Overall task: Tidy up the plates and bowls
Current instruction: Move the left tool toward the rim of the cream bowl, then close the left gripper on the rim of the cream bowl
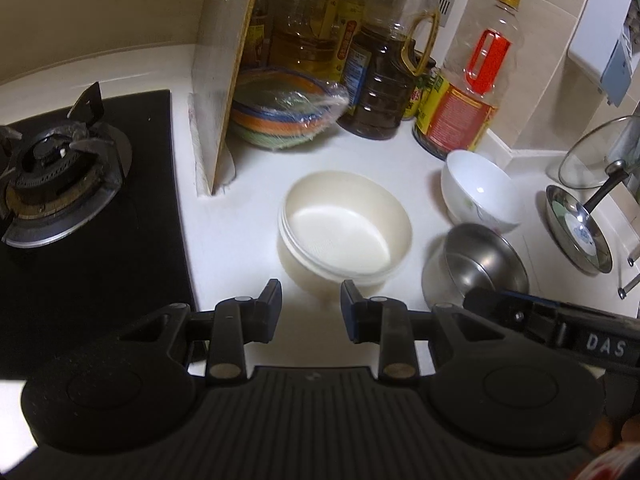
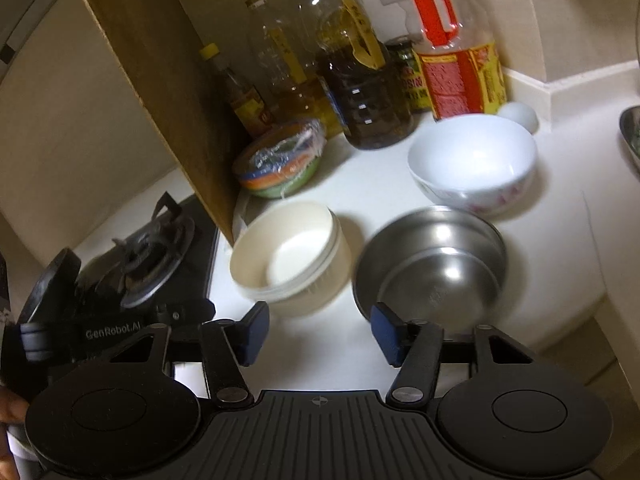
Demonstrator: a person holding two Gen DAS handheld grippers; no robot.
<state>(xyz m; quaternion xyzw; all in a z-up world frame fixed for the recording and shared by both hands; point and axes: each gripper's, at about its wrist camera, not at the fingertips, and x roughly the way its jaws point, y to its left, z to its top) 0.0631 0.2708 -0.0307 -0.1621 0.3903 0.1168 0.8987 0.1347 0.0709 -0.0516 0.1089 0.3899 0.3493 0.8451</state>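
A cream plastic bowl (image 1: 344, 224) (image 2: 288, 252) stands on the white counter (image 1: 248, 184). Beside it on the right are two nested steel bowls (image 1: 476, 264) (image 2: 432, 264), and behind those a white ceramic bowl (image 1: 480, 192) (image 2: 472, 160). A stack of coloured bowls wrapped in plastic (image 1: 284, 112) (image 2: 280, 164) sits in the back corner. My left gripper (image 1: 310, 302) is open just short of the cream bowl's near rim, with nothing between its fingers. My right gripper (image 2: 320, 332) is open too, its right pad (image 2: 386, 332) close to the steel bowls' near rim.
A gas hob (image 1: 60, 184) lies to the left. A wooden board (image 1: 224, 80) leans upright between the hob and the bowls. Several oil bottles (image 1: 384, 72) line the back wall. A small pan (image 1: 578, 232) and a glass lid (image 1: 592, 152) are at the far right.
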